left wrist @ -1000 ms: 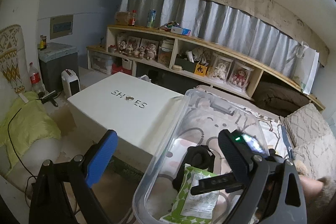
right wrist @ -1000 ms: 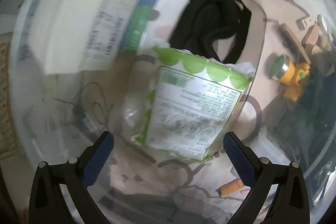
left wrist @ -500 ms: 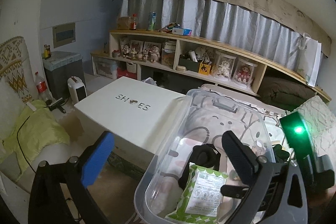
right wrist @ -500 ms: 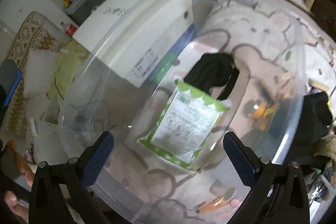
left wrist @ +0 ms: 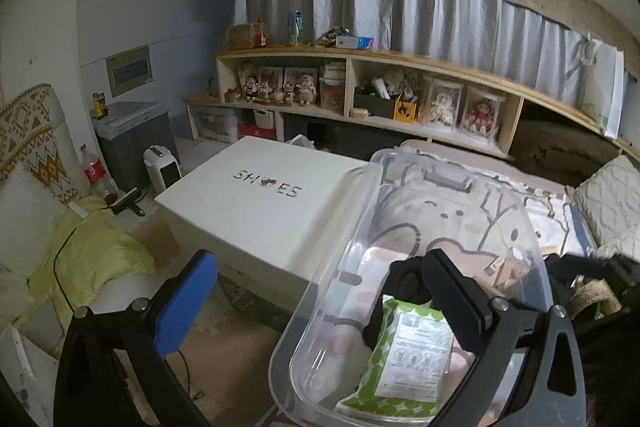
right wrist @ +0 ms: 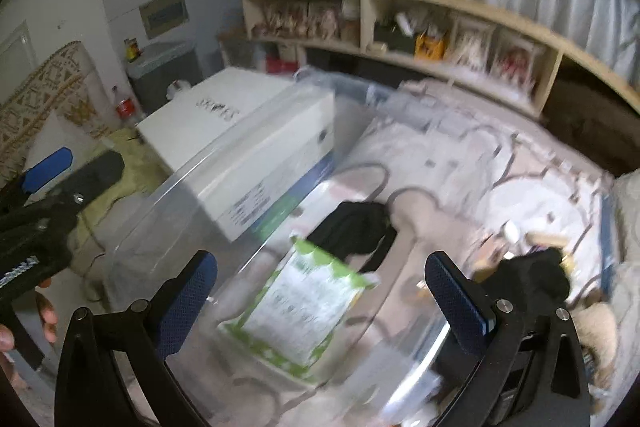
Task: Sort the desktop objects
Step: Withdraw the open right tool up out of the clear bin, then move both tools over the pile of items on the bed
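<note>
The left gripper (left wrist: 320,301) stands wide, its blue-padded fingers (left wrist: 186,301) spread with nothing between them; one finger is outside the clear plastic storage bin (left wrist: 360,195) and the other reaches over its near rim. The bin lies on a bed covered with a pale cartoon-print sheet (left wrist: 500,205), its long side just beside a white cardboard shoe box lettered "SHOES" (left wrist: 256,203). Inside the bin, toward the near end, a green-and-white packet of wipes (left wrist: 408,351) lies flat, label up, with a bundle of black fabric (left wrist: 404,277) touching its far edge. In the right wrist view the right gripper (right wrist: 320,297) is likewise wide and holds nothing, hovering above the near end of the bin with the packet (right wrist: 304,311) seen between its fingers and the black bundle (right wrist: 356,231) beyond it; this view is blurred. To the right of the bin, on the bed, lies a heap of small items that includes another black piece of fabric (right wrist: 536,277), too blurred to tell apart. The left gripper shows at the left edge of the right view (right wrist: 68,171). A long wooden shelf of dolls and boxes (left wrist: 400,95) runs along the far wall under grey curtains (left wrist: 440,15).
</note>
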